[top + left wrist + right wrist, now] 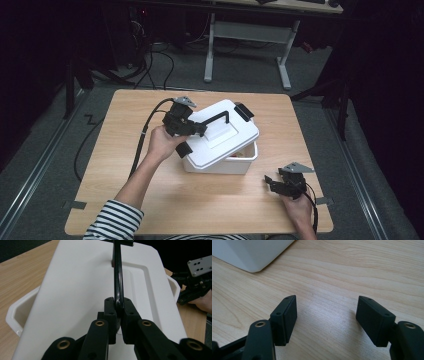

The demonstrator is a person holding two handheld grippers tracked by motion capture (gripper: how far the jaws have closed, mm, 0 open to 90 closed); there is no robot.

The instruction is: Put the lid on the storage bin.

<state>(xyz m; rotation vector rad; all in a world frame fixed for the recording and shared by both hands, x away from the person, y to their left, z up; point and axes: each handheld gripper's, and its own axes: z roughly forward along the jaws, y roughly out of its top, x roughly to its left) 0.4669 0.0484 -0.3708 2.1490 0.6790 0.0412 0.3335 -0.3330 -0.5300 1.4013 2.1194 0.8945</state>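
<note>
We find the white storage box (pixel 220 162) near the middle of the wooden table (pixel 125 185), with its white lid (pixel 222 130) tilted and shifted off square, so that the right corner of the box stands uncovered. A black latch (pixel 244 110) sits at the far end of the lid and a second one (pixel 183 149) at the near end.

We see the left gripper (pixel 199 128) clamped on the lid's black carry handle (pixel 118 277); in the left gripper view the two pads (pixel 110 312) press the handle bar from both sides.

We see the right gripper (pixel 272 181) near the table's front right corner, well apart from the box. Its jaws stand spread with bare wood between them, and its pads (pixel 285 316) hold nothing.
</note>
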